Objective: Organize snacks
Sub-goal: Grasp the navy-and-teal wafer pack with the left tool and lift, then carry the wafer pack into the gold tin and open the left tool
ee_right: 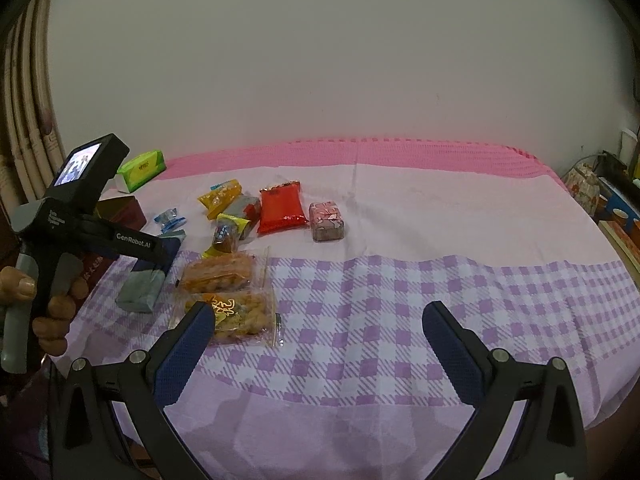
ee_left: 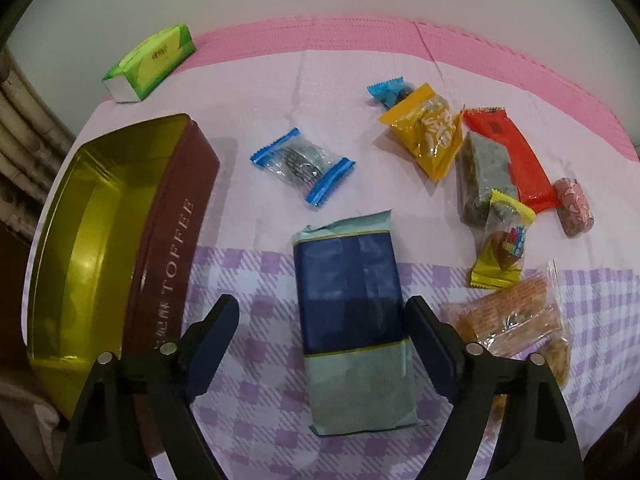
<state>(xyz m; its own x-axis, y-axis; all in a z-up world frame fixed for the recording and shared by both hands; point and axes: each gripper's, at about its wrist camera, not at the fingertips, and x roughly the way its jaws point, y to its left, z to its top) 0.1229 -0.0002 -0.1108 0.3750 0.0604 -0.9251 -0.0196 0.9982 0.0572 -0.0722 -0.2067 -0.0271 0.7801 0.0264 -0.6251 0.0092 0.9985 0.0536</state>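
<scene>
1. Left wrist view: the toffee tin (ee_left: 120, 248) stands open with nothing visible inside, just left of the left tool (ee_left: 322, 312). Its near wall rises close beside the left finger, so a sideways carry kept too low would likely knock that wall and shove the tin along the cloth.
2. Between the left tool's wide-open jaws lies the blue-and-grey packet (ee_left: 352, 320), lengthwise along the fingers, touched by neither. The right finger sits just beside its edge, the left finger well apart. A lopsided closing could, I judge, push the packet leftward or twist it rather than pinch it, and soft wrapping may buckle.
3. Just right of that right finger lies the clear bag of orange snacks (ee_left: 516, 320); descending crookedly could catch its loose film together with the packet.
4. Right wrist view: the right tool (ee_right: 318, 318) hovers spread wide and holding nothing, over checked cloth on the bench (ee_right: 400, 208). Its left finger overlaps the clear bag in the picture; whether they touch, I cannot tell.
5. Smaller sweets, the red pack (ee_left: 516, 160), yellow pouch (ee_left: 428, 136) and blue-ended candy (ee_left: 304, 168), lie farther off, clear of both tools.
</scene>
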